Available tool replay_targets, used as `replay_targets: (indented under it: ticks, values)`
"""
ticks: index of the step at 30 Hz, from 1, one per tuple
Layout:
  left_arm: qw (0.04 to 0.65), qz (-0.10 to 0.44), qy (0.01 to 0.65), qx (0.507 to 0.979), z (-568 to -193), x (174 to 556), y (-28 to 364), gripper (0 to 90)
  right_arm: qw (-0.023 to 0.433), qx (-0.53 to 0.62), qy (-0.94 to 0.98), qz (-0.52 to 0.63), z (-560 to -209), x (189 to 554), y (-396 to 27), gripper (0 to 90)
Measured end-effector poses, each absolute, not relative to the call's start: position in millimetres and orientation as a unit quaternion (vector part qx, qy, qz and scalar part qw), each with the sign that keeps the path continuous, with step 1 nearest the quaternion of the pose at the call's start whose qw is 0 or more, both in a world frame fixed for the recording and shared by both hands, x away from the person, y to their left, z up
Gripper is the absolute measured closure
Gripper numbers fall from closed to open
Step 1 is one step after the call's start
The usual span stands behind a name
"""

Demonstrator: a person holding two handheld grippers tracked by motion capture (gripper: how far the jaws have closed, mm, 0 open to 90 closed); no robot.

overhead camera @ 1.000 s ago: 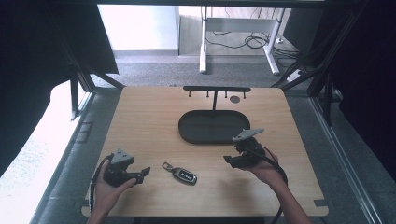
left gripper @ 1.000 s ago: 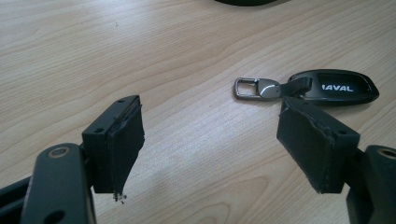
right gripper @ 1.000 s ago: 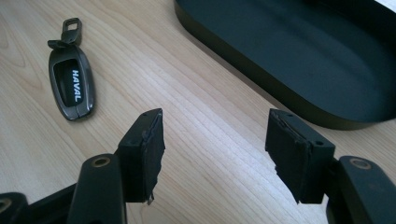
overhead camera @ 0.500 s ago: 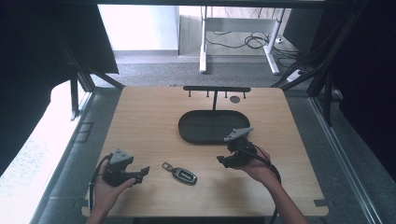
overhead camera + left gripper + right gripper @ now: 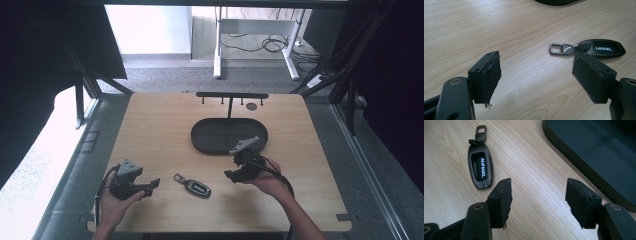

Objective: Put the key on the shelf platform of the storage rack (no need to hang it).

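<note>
Reading HAVAL on key fob [image 5: 480, 169] from right tongs [image 5: 539, 202] view, both tongs spread, empty.

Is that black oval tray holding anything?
Empty: the tray shows bare dark floor in the high view; the key fob lies outside on the table.

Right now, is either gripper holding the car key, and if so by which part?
Nothing is held. The car key lies flat on the table between the left gripper and the right gripper; both sets of jaws stand open and empty.
</note>
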State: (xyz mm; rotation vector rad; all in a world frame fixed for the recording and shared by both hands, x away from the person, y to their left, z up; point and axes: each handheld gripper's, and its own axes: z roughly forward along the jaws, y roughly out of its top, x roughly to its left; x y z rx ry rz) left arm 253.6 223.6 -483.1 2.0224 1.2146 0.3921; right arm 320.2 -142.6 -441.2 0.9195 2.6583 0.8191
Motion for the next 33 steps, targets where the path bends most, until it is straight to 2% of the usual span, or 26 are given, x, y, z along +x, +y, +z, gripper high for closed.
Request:
replay_targets:
  ticks: [7, 33]
  values:
    - [0.364, 0.153, 0.470, 0.789, -484, 254, 223, 23.2, 0.088, 0.304, 0.904, 0.288, -441, 321, -132, 38.5]
    - [0.364, 0.153, 0.470, 0.789, -484, 254, 222, 23.1, 0.076, 0.262, 0.920, 0.281, -446, 321, -87, 38.1]
